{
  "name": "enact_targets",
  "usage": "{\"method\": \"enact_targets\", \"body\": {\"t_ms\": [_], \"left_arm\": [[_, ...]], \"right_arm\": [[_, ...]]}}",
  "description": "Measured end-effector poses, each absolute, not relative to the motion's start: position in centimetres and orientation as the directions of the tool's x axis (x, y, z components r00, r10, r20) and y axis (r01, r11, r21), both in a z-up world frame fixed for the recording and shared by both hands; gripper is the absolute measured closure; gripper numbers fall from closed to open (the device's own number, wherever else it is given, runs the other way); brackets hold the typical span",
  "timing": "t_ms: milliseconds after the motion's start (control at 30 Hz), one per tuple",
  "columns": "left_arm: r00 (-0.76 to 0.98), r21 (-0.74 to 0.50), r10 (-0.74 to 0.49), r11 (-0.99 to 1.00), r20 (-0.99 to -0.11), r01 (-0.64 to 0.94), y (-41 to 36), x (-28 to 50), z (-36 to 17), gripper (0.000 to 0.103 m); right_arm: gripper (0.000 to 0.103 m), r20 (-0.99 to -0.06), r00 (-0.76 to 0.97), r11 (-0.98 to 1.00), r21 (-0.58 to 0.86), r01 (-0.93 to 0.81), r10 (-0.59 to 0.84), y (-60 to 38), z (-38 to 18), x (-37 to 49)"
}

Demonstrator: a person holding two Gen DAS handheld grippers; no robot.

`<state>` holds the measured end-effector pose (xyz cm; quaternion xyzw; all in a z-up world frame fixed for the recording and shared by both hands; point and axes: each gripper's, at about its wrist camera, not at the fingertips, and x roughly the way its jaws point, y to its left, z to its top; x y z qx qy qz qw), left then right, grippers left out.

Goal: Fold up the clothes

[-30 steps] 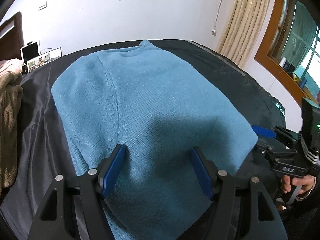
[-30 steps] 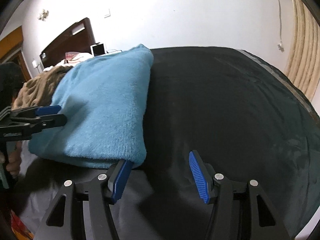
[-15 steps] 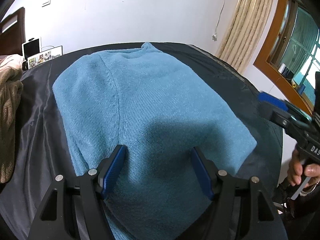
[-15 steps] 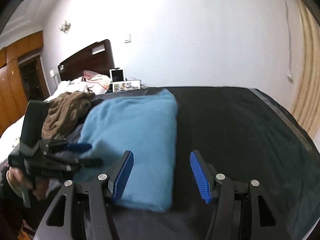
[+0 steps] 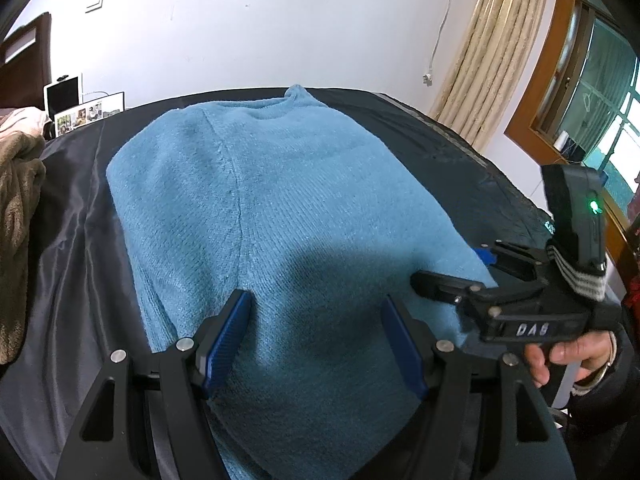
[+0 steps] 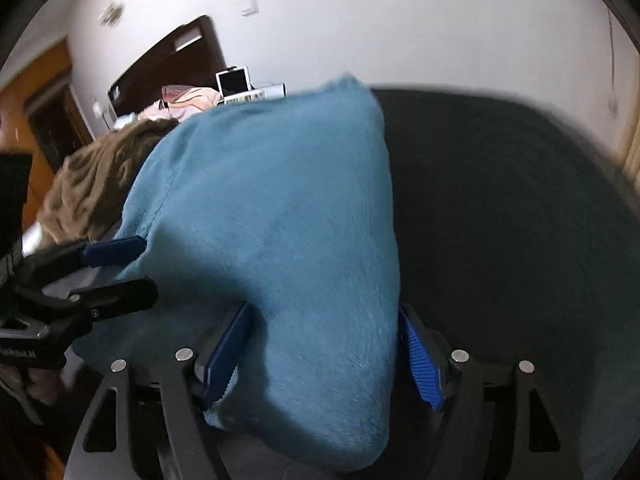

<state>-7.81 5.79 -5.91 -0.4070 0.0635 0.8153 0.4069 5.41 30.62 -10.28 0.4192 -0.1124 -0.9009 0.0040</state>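
Left gripper (image 5: 316,344): jaws wide apart, hovering over the near end of the sweater; cloth fills the gap between the blue pads, no pinch seen, nothing gripped.
Left fingers (image 5: 228,336): both pads stand clear of each other above the knit; whether the tips touch the cloth cannot be told.
Right gripper (image 6: 324,354): jaws have just been opening; now spread wide with the sweater's near right corner between them. View is motion-blurred.
Right fingers (image 6: 420,364): right pad sits at the sweater's right edge, left pad over the cloth further in; no squeeze visible, so not holding.
Sweater (image 5: 272,216): blue, folded into a block, lying flat on the dark sheet; near end under both pairs of fingers, collar end far from them, toward the wall.
Sheet (image 6: 512,208): dark, bare to the right of the right fingers; also shows left of the left fingers.
Hand (image 5: 568,356): grips the right gripper's handle, to the right of the left fingers.
Brown blanket (image 5: 18,196): heaped far left, beyond the sheet's edge, apart from the sweater.
Curtain (image 5: 492,52): far right, by the wall.
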Motion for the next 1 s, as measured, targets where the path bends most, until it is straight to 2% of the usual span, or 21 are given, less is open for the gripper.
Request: {"method": "enact_targets", "body": {"t_ms": [67, 233, 367, 433, 567, 667, 767, 867, 1000], "left_arm": [[-0.34, -0.229, 0.614, -0.661, -0.713, -0.715, 5.7, -7.8, -6.0, 0.032], [-0.337, -0.248, 0.623, -0.663, -0.706, -0.707, 5.4, -7.9, -5.9, 0.031], [-0.339, -0.295, 0.642, -0.674, -0.688, -0.678, 4.6, -8.0, -4.9, 0.03], [-0.348, -0.32, 0.653, -0.681, -0.672, -0.659, 4.1, -8.0, -4.3, 0.03], [-0.402, -0.325, 0.652, -0.708, -0.643, -0.627, 3.0, -8.1, -3.3, 0.025], [-0.403, -0.3, 0.613, -0.733, -0.68, -0.61, 3.2, -8.6, -4.1, 0.024], [-0.389, -0.279, 0.571, -0.756, -0.723, -0.592, 3.4, -9.0, -5.8, 0.024], [-0.39, -0.278, 0.572, -0.755, -0.722, -0.593, 3.5, -9.1, -5.9, 0.023], [-0.366, -0.342, 0.6, -0.75, -0.711, -0.566, 2.3, -9.7, -5.8, 0.023]], "right_arm": [[0.028, -0.758, -0.645, -0.979, 0.19, -0.079, -0.095, 30.5, -10.3, 5.4], [0.026, -0.751, -0.66, -0.998, 0.019, -0.051, 0.019, 28.5, -9.5, 5.8], [0.026, -0.704, -0.705, -0.996, -0.072, -0.043, 0.081, 27.2, -8.0, 6.5], [0.026, -0.656, -0.753, -0.997, -0.073, -0.017, 0.061, 26.6, -6.5, 7.1], [0.026, -0.638, -0.77, -0.997, -0.048, 0.065, -0.019, 25.4, -5.5, 6.8], [0.026, -0.672, -0.739, -0.994, -0.044, 0.096, -0.041, 24.7, -6.6, 5.8], [0.023, -0.691, -0.723, -0.99, -0.104, 0.097, 0.002, 23.9, -8.3, 5.7], [0.019, -0.705, -0.708, -0.984, -0.149, 0.099, 0.035, 23.1, -9.4, 5.8], [0.019, -0.71, -0.705, -0.99, -0.095, 0.102, -0.004, 23.8, -9.2, 6.2]]}}
